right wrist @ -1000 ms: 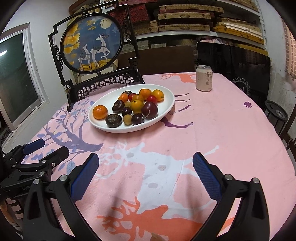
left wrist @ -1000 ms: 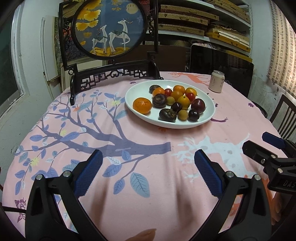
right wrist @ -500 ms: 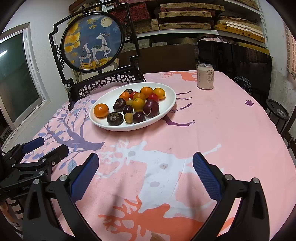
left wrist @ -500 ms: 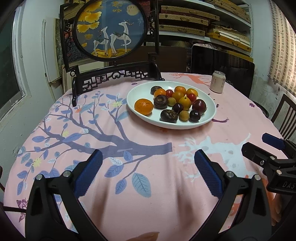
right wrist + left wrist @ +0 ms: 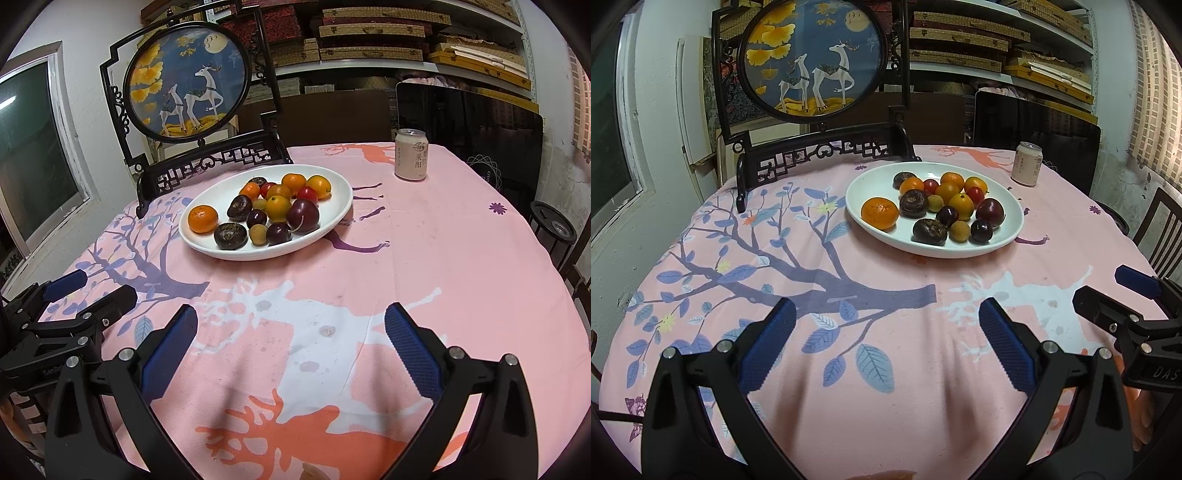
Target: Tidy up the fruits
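A white oval plate (image 5: 871,184) (image 5: 332,214) stands on the pink tablecloth and holds several small fruits: an orange mandarin (image 5: 879,213) (image 5: 202,219), dark plums (image 5: 989,211) (image 5: 303,215), brown water chestnuts (image 5: 930,231) (image 5: 230,235), yellow-orange kumquats and red cherry tomatoes. My left gripper (image 5: 886,343) is open and empty over the near part of the table, well short of the plate. My right gripper (image 5: 291,347) is open and empty, also short of the plate. Each gripper shows at the edge of the other's view (image 5: 1115,291) (image 5: 92,291).
A drink can (image 5: 1027,163) (image 5: 411,154) stands at the far right of the table. A black-framed round deer screen (image 5: 812,59) (image 5: 188,81) stands at the back behind the plate. Chairs and shelves surround the table.
Both grippers have drifted slightly forward and up, so the plate sits a little nearer in view. Both stay open and empty.
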`<action>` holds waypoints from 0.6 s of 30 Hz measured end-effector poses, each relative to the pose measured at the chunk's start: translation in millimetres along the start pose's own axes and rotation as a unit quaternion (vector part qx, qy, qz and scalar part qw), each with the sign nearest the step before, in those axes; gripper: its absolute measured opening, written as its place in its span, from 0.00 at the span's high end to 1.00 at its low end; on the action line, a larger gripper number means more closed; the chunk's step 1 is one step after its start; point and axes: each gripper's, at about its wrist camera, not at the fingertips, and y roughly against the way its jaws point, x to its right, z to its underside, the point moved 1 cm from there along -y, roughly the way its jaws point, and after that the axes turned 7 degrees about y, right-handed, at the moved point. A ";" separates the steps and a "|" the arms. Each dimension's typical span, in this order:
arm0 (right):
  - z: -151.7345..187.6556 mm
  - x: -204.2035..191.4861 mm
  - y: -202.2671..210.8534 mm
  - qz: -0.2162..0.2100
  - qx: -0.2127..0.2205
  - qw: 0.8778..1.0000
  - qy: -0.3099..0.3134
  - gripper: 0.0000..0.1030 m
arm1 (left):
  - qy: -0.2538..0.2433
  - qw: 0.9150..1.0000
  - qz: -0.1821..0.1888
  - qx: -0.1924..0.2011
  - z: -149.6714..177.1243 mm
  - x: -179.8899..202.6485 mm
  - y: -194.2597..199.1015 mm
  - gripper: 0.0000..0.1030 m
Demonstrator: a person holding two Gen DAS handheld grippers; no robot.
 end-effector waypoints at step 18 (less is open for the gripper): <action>0.2 -0.5 0.7 0.000 0.001 1.000 0.001 0.01 | 0.000 1.000 -0.007 0.002 0.0 0.8 0.5 0.02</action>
